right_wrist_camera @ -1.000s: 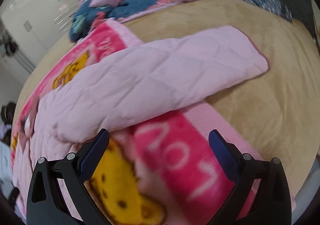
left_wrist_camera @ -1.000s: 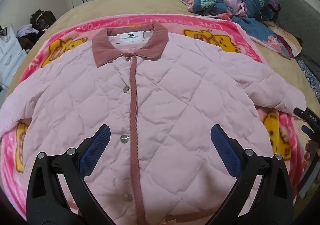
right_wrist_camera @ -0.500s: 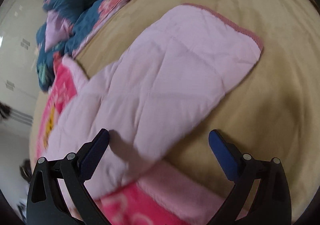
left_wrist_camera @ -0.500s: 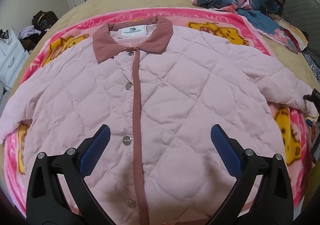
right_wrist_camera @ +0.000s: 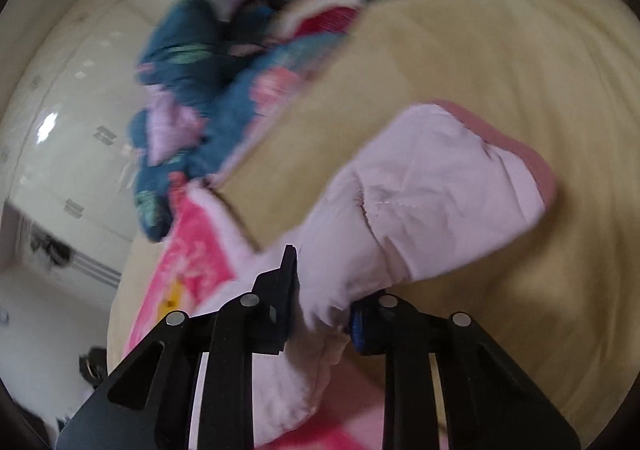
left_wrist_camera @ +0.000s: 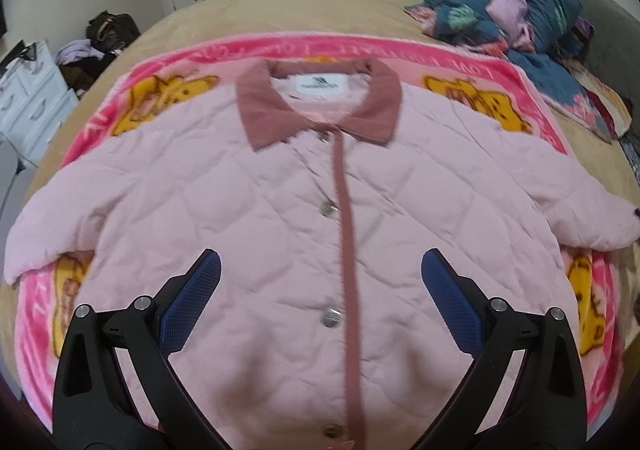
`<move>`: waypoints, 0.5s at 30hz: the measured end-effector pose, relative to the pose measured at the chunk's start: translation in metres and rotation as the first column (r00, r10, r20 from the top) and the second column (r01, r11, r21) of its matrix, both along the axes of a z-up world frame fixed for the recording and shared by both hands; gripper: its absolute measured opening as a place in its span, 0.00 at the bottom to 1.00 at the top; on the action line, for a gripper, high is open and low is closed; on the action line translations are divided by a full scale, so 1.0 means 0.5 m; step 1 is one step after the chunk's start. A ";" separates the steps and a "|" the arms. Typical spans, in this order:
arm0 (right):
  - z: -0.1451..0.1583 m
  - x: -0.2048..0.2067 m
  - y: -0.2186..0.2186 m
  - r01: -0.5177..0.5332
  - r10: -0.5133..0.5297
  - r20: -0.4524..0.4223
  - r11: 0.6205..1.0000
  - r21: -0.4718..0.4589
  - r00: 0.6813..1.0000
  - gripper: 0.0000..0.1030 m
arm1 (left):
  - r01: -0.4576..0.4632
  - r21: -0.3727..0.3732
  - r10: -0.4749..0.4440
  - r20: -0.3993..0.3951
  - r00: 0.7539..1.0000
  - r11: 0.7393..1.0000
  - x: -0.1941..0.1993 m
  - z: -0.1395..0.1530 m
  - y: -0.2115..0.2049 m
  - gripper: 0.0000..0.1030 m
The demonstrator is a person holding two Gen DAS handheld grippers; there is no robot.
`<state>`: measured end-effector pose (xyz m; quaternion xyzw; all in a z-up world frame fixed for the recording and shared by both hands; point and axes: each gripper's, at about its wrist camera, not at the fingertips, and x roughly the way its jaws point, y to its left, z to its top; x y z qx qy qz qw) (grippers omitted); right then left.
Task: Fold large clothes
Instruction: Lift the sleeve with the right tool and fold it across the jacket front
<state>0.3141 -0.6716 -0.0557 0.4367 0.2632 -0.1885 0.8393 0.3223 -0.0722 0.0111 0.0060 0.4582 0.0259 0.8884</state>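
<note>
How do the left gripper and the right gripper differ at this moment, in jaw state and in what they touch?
The left gripper has its jaws wide apart and holds nothing, while the right gripper is shut on the jacket sleeve. The left gripper hovers over the buttoned front of the pink quilted jacket, while the right gripper is at the sleeve, whose cuff end sticks out beyond its jaws. Both have black frames and blue finger pads.
</note>
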 end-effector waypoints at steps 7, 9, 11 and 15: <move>0.193 0.049 0.120 -0.168 0.197 0.138 0.966 -0.196 0.971 0.19 | -0.010 -0.024 0.010 0.020 1.000 1.000 0.004 0.040 0.042 0.91; 0.235 0.063 0.162 -0.212 0.255 0.156 0.944 -0.251 0.954 0.19 | -0.013 -0.034 0.014 0.034 0.999 0.999 0.004 0.058 0.052 0.91; 0.281 0.075 0.213 -0.260 0.325 0.179 0.915 -0.309 0.929 0.19 | -0.015 -0.019 0.016 0.056 0.998 1.000 0.004 0.077 0.058 0.91; 0.337 0.086 0.295 -0.325 0.421 0.203 0.866 -0.379 0.884 0.19 | -0.018 -0.015 0.019 0.094 0.995 1.000 0.006 0.114 0.070 0.91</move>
